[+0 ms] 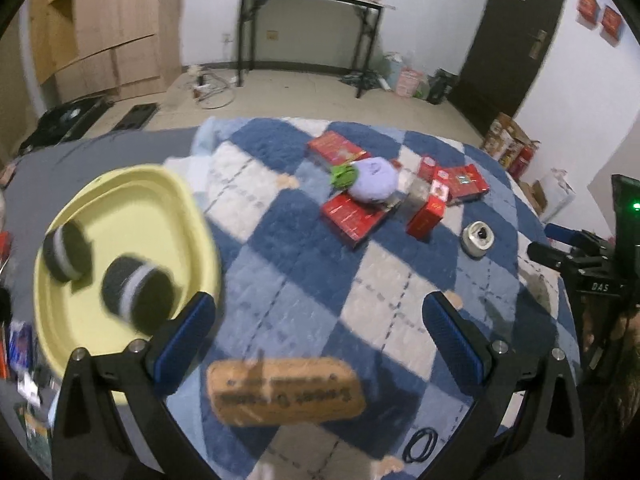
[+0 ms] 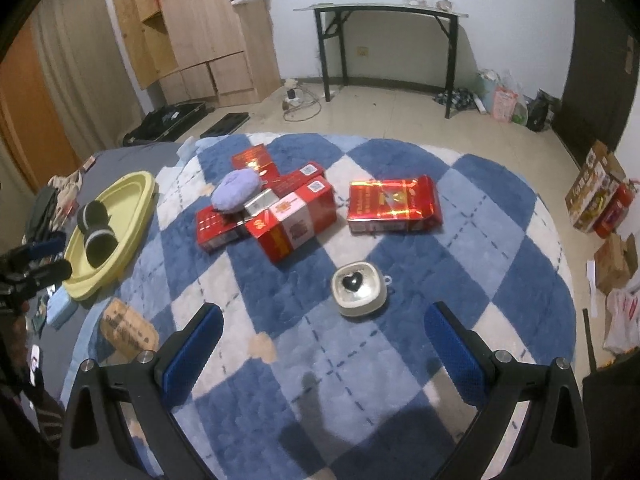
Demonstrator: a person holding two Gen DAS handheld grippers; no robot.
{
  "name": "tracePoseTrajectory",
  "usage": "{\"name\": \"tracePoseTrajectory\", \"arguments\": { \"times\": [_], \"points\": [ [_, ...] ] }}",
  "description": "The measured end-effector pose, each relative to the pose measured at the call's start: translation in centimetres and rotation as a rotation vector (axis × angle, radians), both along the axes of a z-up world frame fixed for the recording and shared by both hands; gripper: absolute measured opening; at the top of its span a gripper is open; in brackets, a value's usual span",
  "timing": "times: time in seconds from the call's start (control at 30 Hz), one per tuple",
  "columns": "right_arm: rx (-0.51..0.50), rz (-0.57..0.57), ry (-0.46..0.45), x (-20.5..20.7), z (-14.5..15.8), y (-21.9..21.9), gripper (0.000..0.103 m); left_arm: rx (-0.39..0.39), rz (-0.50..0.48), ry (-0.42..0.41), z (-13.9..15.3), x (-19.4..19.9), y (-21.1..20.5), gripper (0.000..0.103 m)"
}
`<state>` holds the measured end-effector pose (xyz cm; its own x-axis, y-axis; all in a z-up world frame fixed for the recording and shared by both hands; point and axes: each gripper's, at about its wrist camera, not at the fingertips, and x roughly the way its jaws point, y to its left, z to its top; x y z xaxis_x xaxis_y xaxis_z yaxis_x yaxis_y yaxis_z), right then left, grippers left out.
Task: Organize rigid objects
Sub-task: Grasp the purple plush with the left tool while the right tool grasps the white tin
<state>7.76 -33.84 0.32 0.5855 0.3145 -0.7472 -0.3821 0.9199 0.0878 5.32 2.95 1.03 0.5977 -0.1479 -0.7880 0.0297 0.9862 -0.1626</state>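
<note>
The left gripper (image 1: 318,340) is being held with its 2 blue-padded fingers (image 1: 188,334) spread wide, nothing between them, above a blurred tan cork-like block (image 1: 286,396) that is lying flat on the blue-and-white checked rug (image 1: 304,264). Dark lettering is printed on its top, too blurred to be read. A black loop (image 1: 420,444) is lying on the rug just right of the block, and it is being shown in the left wrist view only. The right gripper (image 2: 324,344) is likewise being held released and empty over the rug. Just beyond it 1 small silver dish (image 2: 360,288) with a black heart-shaped piece inside is resting. At the left, 1 yellow basin (image 1: 120,204) is sitting at the rug's edge, and 2 black rolls with pale bands (image 1: 138,294) are lying inside it. Farther out, a cluster of red boxes (image 2: 296,220) is being shown, some touching or overlapping, with 1 lilac round plush (image 2: 235,190) resting on top of them. In the right wrist view, 5 boxes are being counted, 1 flat red box (image 2: 394,208) lying apart to the right. A green piece (image 1: 343,174) beside the plush is being seen in the left wrist view only. Against the far wall, 1 black-framed table (image 2: 384,10) is standing.
</note>
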Motion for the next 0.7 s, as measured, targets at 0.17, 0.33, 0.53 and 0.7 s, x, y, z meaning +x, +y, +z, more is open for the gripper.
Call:
{"name": "tracePoseTrajectory", "arguments": {
  "times": [0.17, 0.33, 0.53, 0.7],
  "points": [
    [-0.052, -0.006, 0.027, 1.9, -1.6, -0.4, 0.103, -0.039, -0.053, 0.026, -0.6, 5.2, -1.3, 0.103],
    [-0.116, -0.015, 0.100, 4.3, -4.4, 0.7, 0.102, 0.025, -0.080, 0.059, -3.1, 10.7, -4.3, 0.102],
    [-0.154, 0.008, 0.082, 6.7, -6.6, 2.7, 0.087, 0.047, -0.109, 0.082, -5.7, 14.9, -5.9, 0.102],
    [-0.146, 0.000, 0.152, 8.9, -9.3, 2.6, 0.082, -0.032, -0.094, 0.067, -6.4, 16.7, -5.7, 0.099]
  ]
}}
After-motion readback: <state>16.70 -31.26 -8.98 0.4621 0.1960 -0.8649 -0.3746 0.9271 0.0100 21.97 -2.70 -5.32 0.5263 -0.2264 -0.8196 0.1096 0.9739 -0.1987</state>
